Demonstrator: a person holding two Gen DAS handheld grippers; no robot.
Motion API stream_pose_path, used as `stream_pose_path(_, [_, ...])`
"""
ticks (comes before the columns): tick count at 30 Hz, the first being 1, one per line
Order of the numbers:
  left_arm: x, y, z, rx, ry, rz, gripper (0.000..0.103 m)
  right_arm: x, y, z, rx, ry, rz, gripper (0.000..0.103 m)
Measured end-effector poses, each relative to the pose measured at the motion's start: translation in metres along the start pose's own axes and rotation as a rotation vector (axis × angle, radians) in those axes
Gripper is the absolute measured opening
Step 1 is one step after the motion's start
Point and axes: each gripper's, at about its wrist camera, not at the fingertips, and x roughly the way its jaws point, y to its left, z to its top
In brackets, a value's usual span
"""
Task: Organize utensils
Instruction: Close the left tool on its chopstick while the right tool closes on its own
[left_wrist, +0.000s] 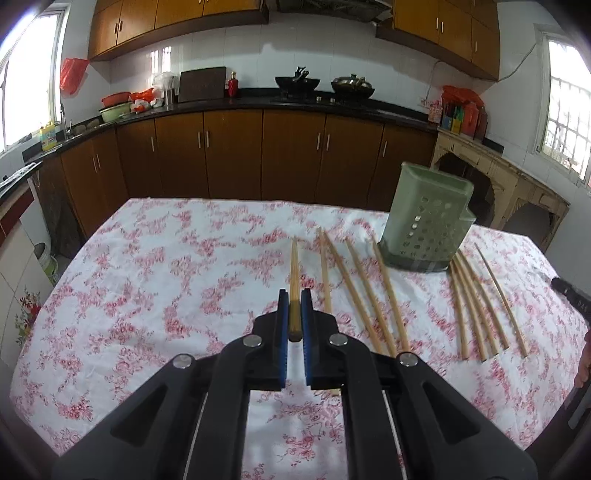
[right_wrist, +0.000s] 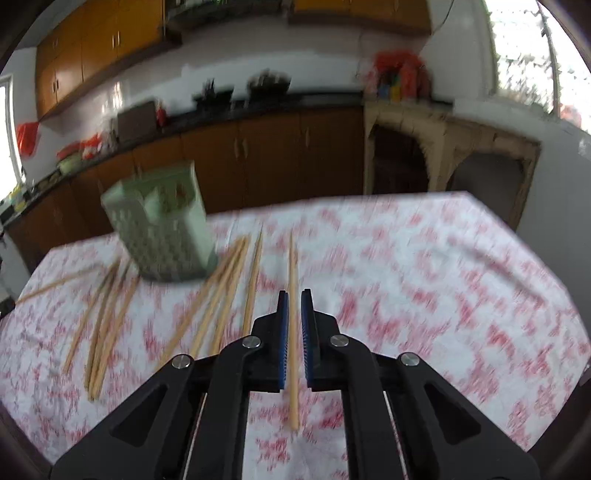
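Holding nothing visible: green holder (left_wrist: 428, 218)

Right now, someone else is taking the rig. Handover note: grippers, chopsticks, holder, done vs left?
Left gripper: shut on a chopstick, held above the tablecloth, tip pointing away.
Right gripper: jaws slightly apart, straddling a loose chopstick on the table; that view is motion-blurred, so contact is unclear.
Green holder: upright at the table's far side; no chopsticks visible in it.
Loose chopsticks: one group left of the holder, another on its right.
Done: one pickup.
Left: load the held one, then all the rest.
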Motion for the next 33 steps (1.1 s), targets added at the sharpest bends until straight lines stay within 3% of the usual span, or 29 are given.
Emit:
stream_pose_path(1, [0.004, 0.000, -0.004, -0.003, 0.017, 0.002, 0.008, 0.007, -0.001, -0.006, 0.004, 0.034, 0.002, 0.022])
stream_pose_path(2, [0.009, 0.001, -0.010, -0.008, 0.039, 0.001, 0.008, 0.017, -0.004, -0.015, 0.010, 0.087, 0.001, 0.041])
stream_pose_path(3, [0.015, 0.002, -0.016, -0.012, 0.062, 0.001, 0.008, 0.023, -0.006, -0.023, 0.017, 0.112, 0.001, 0.048])
stream_pose_path(5, [0.024, 0.003, -0.027, -0.016, 0.097, 0.000, 0.008, 0.034, -0.007, -0.038, 0.015, 0.160, -0.007, 0.048])
stream_pose_path(9, [0.042, 0.000, -0.045, -0.017, 0.158, 0.001, 0.008, 0.049, 0.000, -0.054, -0.040, 0.203, -0.030, 0.041])
stream_pose_path(14, [0.055, 0.002, -0.059, -0.041, 0.207, -0.005, 0.012, 0.049, 0.007, -0.058, -0.065, 0.180, -0.041, 0.039])
stream_pose_path(16, [0.057, 0.004, -0.061, -0.052, 0.215, -0.005, 0.018, 0.050, 0.007, -0.059, -0.069, 0.174, -0.042, 0.038])
stream_pose_path(23, [0.058, 0.001, -0.062, -0.051, 0.210, -0.011, 0.022, 0.048, 0.007, -0.061, -0.067, 0.165, -0.041, 0.037])
stream_pose_path(25, [0.059, -0.003, -0.063, -0.028, 0.206, 0.007, 0.021, 0.047, 0.008, -0.062, -0.069, 0.162, -0.033, 0.030])
stream_pose_path(26, [0.059, -0.005, -0.064, -0.014, 0.204, 0.025, 0.014, 0.047, 0.009, -0.062, -0.075, 0.163, -0.023, 0.014])
stream_pose_path(27, [0.059, -0.006, -0.064, -0.006, 0.202, 0.041, 0.008, 0.046, 0.011, -0.063, -0.083, 0.166, -0.011, 0.009])
stream_pose_path(33, [0.052, 0.000, -0.063, -0.028, 0.209, 0.007, 0.007, 0.034, 0.011, -0.059, -0.069, 0.121, 0.003, 0.008])
